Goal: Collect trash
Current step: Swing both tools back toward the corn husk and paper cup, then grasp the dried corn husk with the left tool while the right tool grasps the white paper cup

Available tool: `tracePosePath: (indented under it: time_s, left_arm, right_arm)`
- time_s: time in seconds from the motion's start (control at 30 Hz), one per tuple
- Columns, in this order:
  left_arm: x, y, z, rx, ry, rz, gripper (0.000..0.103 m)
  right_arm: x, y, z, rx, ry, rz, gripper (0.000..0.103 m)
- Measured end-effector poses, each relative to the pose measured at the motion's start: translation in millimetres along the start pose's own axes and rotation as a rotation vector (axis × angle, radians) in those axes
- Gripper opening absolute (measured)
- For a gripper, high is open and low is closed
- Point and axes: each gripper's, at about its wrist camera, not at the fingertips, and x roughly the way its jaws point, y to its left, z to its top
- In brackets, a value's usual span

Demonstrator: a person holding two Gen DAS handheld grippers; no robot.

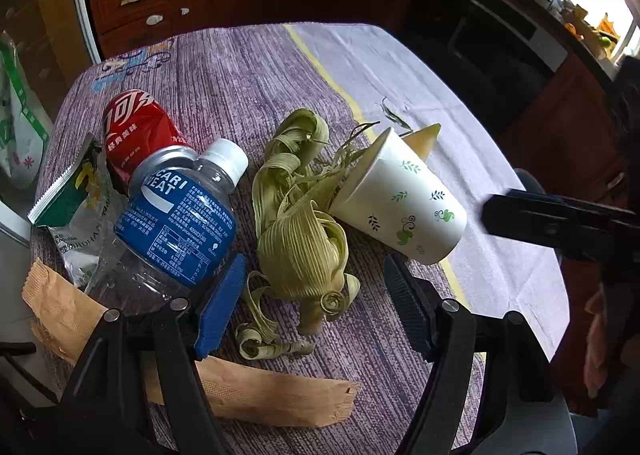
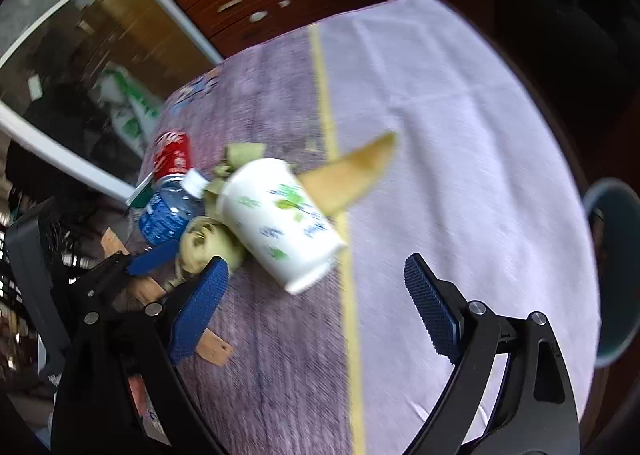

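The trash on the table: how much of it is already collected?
Nothing looks collected: the paper cup, bottle, red can, green husks, snack wrapper and brown paper all lie on the table. Both grippers, left and right, have open, empty jaws. Everything remains.

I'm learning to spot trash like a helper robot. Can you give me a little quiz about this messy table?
1. True or false: the paper cup stands upright.
2. What lies between the plastic bottle and the cup? A) green leaf strips B) a spoon C) a sock
3. Fill in: the red can lies behind the ___.

Key:
1. False, it lies on its side.
2. A, the green leaf strips.
3. Bottle.
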Motion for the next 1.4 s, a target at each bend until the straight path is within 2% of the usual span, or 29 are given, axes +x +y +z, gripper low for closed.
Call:
tracePosePath:
  time_s: [0.27, 0.53, 0.77, 1.1, 1.4]
  left_arm:
    - [5.1, 10.6, 0.8, -0.017, 0.010, -0.017, 0.072]
    - [8.5, 8.4, 4.9, -0.005, 0.006, -0.013, 0.072]
    - [18.3, -3.3, 7.0, 0.023, 0.016, 0.009, 0.072]
    - [34.5, -8.3, 9.8, 0.035, 0.041, 0.052, 0.072]
    - [38.4, -11.4, 4.8, 0.029, 0.043, 0.066, 0.045]
  right_arm:
    - [44.4, 24.1, 14.3, -0.116, 0.005, -0.013, 0.086]
    - [47.5, 15.8, 10.3, -0.101, 0.005, 0.034, 0.058]
    - [22.4, -4.8, -5.0, -0.051, 0.000, 0.049, 0.057]
    - [7.8, -30.0, -16.4, 0.009, -0.004, 0.060, 0.057]
    - [-0.6, -41.3, -28.1, 0.027, -0.005, 0.067, 0.057]
